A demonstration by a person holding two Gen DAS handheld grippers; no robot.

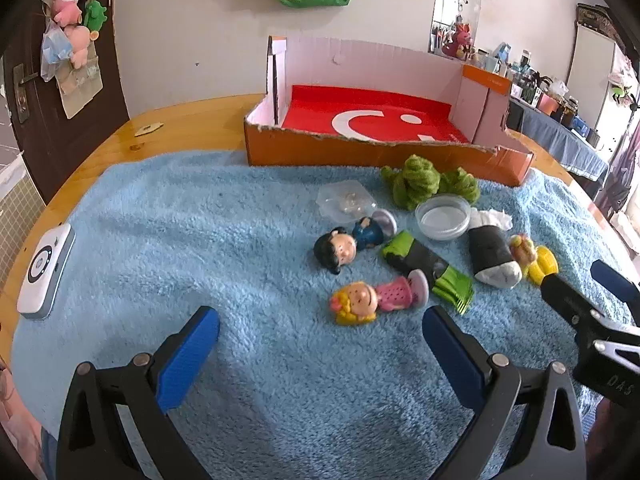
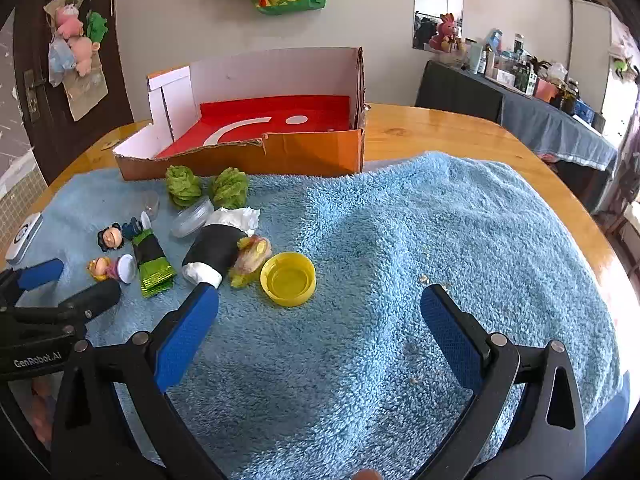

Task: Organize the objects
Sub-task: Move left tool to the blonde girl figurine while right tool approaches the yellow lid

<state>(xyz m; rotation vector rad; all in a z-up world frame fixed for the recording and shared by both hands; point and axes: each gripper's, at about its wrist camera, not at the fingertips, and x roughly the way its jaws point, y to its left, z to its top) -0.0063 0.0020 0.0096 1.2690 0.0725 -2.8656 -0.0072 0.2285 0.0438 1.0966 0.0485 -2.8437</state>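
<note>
Small objects lie on a blue towel before an open cardboard box with a red floor: a dark-haired figurine, a blonde pink figurine, a green-and-black packet, a black-and-white roll, a clear dish, green knitted pieces. A yellow lid lies by the roll. My left gripper is open, just short of the blonde figurine. My right gripper is open, just short of the lid; it also shows in the left wrist view.
A white device lies at the towel's left edge. A clear plastic bag lies by the figurines. The wooden table extends right of the box. A cluttered side table stands at the far right.
</note>
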